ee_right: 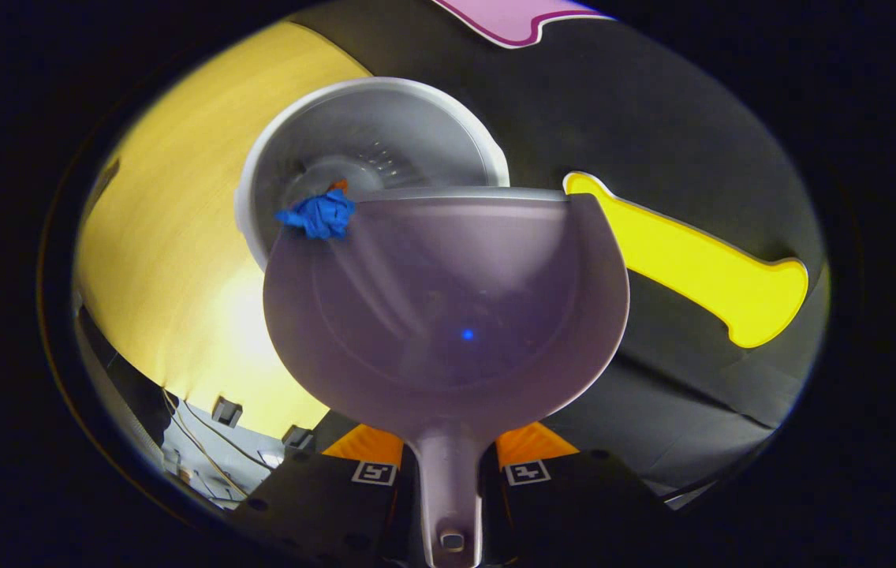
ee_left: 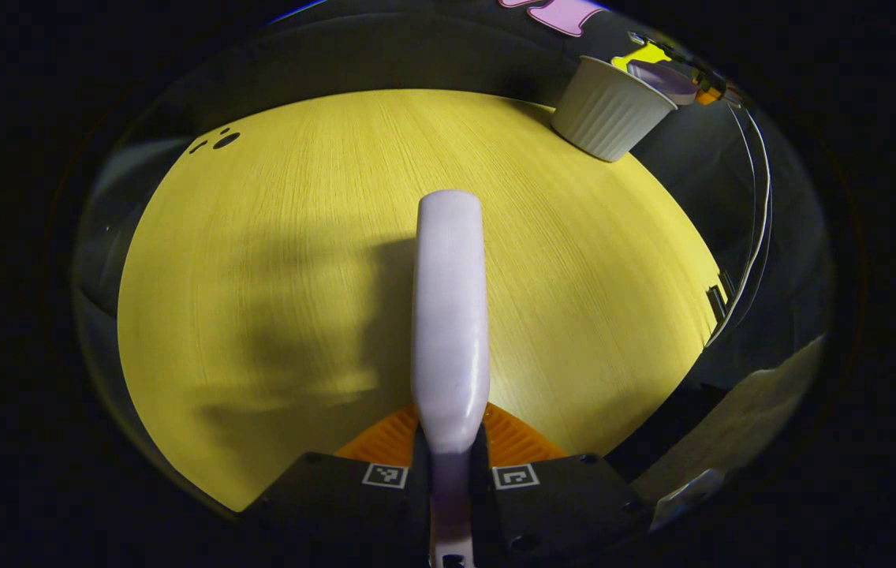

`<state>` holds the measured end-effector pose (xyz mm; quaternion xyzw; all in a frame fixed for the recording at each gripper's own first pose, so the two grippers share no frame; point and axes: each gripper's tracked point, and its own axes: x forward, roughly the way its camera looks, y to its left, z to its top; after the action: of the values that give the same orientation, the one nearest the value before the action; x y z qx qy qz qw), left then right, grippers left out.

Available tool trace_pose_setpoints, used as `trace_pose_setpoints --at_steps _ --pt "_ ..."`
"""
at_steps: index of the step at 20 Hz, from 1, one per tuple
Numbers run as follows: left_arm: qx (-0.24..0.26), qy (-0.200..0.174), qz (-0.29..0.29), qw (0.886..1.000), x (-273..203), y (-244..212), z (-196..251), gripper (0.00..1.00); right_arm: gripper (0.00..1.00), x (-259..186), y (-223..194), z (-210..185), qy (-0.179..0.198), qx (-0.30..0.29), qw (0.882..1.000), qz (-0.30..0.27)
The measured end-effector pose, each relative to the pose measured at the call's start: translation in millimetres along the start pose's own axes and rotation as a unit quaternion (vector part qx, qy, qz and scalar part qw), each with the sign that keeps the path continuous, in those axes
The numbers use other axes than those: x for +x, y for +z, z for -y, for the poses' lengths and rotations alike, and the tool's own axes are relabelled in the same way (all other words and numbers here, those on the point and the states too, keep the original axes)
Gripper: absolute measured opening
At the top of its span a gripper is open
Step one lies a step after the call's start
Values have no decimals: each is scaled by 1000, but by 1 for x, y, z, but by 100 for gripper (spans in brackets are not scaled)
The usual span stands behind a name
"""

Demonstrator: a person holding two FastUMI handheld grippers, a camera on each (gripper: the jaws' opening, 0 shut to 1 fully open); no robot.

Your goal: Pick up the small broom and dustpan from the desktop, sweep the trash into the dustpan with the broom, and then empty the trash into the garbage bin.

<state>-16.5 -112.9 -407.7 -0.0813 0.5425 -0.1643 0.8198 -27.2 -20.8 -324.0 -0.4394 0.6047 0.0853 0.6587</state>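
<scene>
Left tool [ee_left: 449, 465] clamps broom handle [ee_left: 450, 315] above desktop [ee_left: 274, 237].

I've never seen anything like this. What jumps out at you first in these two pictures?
In the right gripper view, a bright blue scrap of trash sits at the front lip of a pale purple dustpan, tipped over the open white bin. The right tongs are shut on the dustpan's handle. In the left gripper view, the broom's pale handle stands out against the yellow desktop, clamped in the left tongs.

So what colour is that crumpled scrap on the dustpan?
Blue. The scrap sits at the dustpan lip, over the bin; right gripper view shows it best.
</scene>
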Motion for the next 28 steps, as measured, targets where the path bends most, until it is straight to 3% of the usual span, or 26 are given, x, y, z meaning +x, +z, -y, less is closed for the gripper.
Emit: trace_pose_setpoints --at_steps 7,9,13,16,21,25,28 --pt "-10 7 7 1000 -2 -3 3 25 35 1 -7 -2 8 29 999 13" --pt "-11 10 16 1000 -7 -3 4 25 35 3 -6 -6 20 91 994 50" --pt "-24 17 41 999 -13 3 1 25 35 -15 -7 -23 64 233 959 151" --pt "-24 19 48 998 -17 4 1 24 35 -34 -17 -35 69 288 933 203" --pt "-18 38 47 998 -23 6 0 25 35 -80 -35 -86 112 305 908 266" --pt "-34 64 51 996 -31 10 5 25 35 -103 -42 -148 153 270 902 301" --pt "-57 76 56 994 -36 13 12 24 35 -113 -41 -201 199 252 891 322"
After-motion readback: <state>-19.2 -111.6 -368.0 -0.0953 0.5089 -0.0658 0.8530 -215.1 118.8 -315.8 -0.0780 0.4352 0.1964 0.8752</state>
